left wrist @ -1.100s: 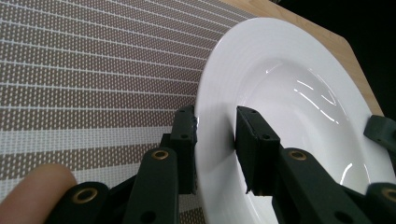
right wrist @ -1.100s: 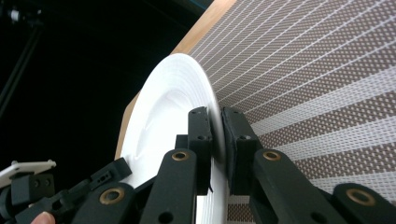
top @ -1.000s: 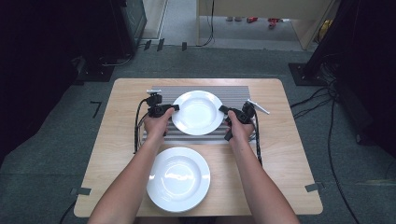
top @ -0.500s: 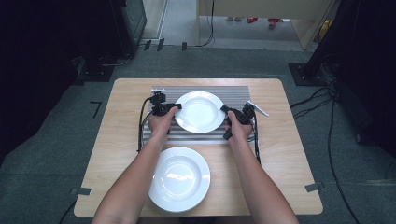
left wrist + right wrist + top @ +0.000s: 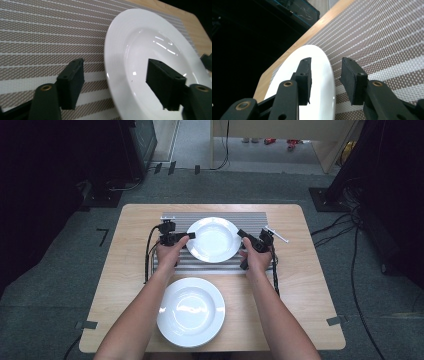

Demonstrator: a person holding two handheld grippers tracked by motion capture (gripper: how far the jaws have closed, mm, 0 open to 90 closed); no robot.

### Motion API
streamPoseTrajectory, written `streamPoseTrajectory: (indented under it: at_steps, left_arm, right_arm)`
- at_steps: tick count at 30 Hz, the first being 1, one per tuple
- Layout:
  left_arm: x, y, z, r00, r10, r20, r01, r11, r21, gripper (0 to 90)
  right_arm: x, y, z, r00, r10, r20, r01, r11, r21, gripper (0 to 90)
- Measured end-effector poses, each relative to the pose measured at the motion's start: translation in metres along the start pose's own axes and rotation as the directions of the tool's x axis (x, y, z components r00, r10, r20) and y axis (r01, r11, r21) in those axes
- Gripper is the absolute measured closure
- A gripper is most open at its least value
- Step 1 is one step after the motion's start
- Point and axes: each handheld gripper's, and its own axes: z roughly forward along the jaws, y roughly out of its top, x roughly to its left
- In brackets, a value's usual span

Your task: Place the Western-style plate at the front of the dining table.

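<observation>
A white plate (image 5: 214,239) lies on a grey striped placemat (image 5: 215,266) at the back of the wooden table (image 5: 310,285). My left gripper (image 5: 186,236) is at the plate's left rim and my right gripper (image 5: 244,236) at its right rim. In the left gripper view the gripper (image 5: 115,68) is open, one jaw over the mat (image 5: 50,37) and the other over the plate's bowl (image 5: 150,50). The right gripper (image 5: 326,62) is also open, astride the plate's rim (image 5: 323,82), with a gap on each side.
A second white plate (image 5: 191,311) lies on the bare wood near the front edge, between the forearms. A small white stick-like object (image 5: 276,234) rests by the mat's right end. Cables trail from both grippers across the table.
Both hands and the plate on the mat have shifted only slightly. The jaws stay at the plate's two rims.
</observation>
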Motion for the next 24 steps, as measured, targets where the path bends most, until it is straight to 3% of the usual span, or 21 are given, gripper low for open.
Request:
streamPoseTrajectory:
  at_steps: [4, 7, 10, 14, 18, 21, 24]
  left_arm:
    - [0.003, -0.004, -0.016, 0.9994, 0.015, 0.030, -0.014, 0.9997, -0.021, 20.7]
    - [0.003, -0.006, -0.030, 0.9985, 0.021, 0.051, -0.018, 0.9987, -0.047, 19.7]
    - [0.002, -0.008, -0.043, 0.9954, 0.036, 0.089, -0.029, 0.9967, -0.076, 19.6]
    - [0.000, -0.012, -0.057, 0.9951, 0.064, 0.076, -0.058, 0.9947, -0.085, 19.6]
    - [-0.003, -0.018, -0.071, 0.9925, 0.108, 0.057, -0.102, 0.9900, -0.098, 19.6]
    - [-0.005, -0.023, -0.082, 0.9890, 0.143, 0.038, -0.137, 0.9824, -0.127, 19.1]
    - [-0.005, -0.029, -0.093, 0.9875, 0.148, 0.053, -0.140, 0.9798, -0.143, 18.5]
  right_arm:
    - [0.009, 0.002, -0.009, 0.9955, -0.093, 0.014, 0.093, 0.996, -0.004, 49.7]
    - [0.015, 0.005, -0.018, 0.9852, -0.170, 0.015, 0.170, 0.985, 0.011, 42.1]
    - [0.021, 0.008, -0.030, 0.9789, -0.203, -0.021, 0.204, 0.979, 0.020, 37.1]
    - [0.029, 0.007, -0.045, 0.9524, -0.304, -0.021, 0.305, 0.951, 0.048, 35.5]
    - [0.034, 0.003, -0.059, 0.9384, -0.344, -0.035, 0.345, 0.938, 0.043, 34.7]
    - [0.034, -0.001, -0.070, 0.9257, -0.374, -0.054, 0.377, 0.925, 0.046, 33.5]
    - [0.032, -0.004, -0.079, 0.9159, -0.397, -0.061, 0.400, 0.915, 0.058, 31.2]
